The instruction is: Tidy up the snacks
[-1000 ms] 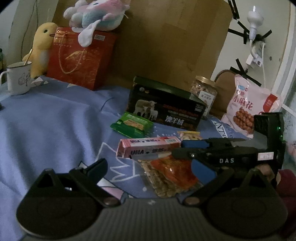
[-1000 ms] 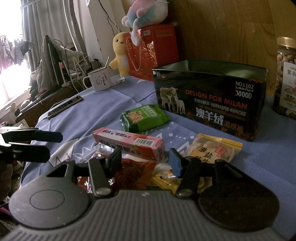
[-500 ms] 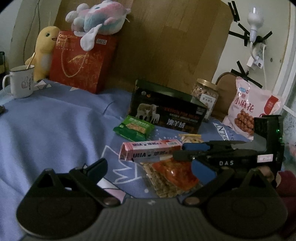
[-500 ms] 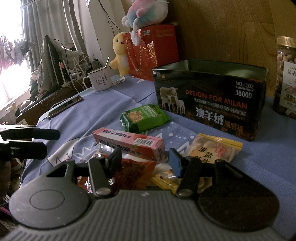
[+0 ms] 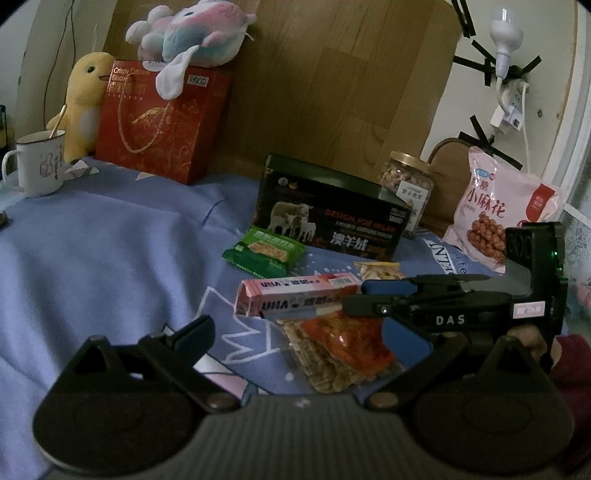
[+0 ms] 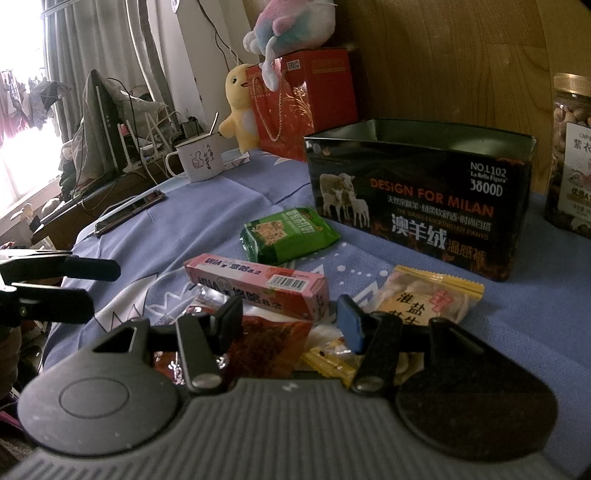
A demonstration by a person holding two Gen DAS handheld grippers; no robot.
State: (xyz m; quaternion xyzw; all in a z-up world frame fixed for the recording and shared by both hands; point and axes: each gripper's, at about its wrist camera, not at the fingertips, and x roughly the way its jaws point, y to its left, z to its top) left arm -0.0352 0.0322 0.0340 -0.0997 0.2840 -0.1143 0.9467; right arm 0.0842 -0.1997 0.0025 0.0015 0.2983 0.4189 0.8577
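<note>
Here, low in the right wrist frame, the right gripper (image 6: 290, 319) stands open over a red packet (image 6: 271, 341), clasping nothing; the pink box (image 6: 258, 282) lies just above, the black tin (image 6: 417, 192) at upper right; the left gripper (image 5: 299, 336) gapes wide, empty, above the blue sheet (image 5: 110, 258).

Bedroom: plush toys (image 5: 192, 35), bedsheet (image 5: 110, 258)

Both tools are matte black plastic with a ribbed grey body, round flat discs on either side and silver pivot screws. The left hand-held gripper (image 5: 303, 338) has blue pads on its fingers (image 5: 404, 338). The right hand-held gripper (image 5: 373, 295) carries white "DAS" lettering, a small white label and a green light; a dark red sleeve (image 5: 570, 362) shows behind it.
</note>
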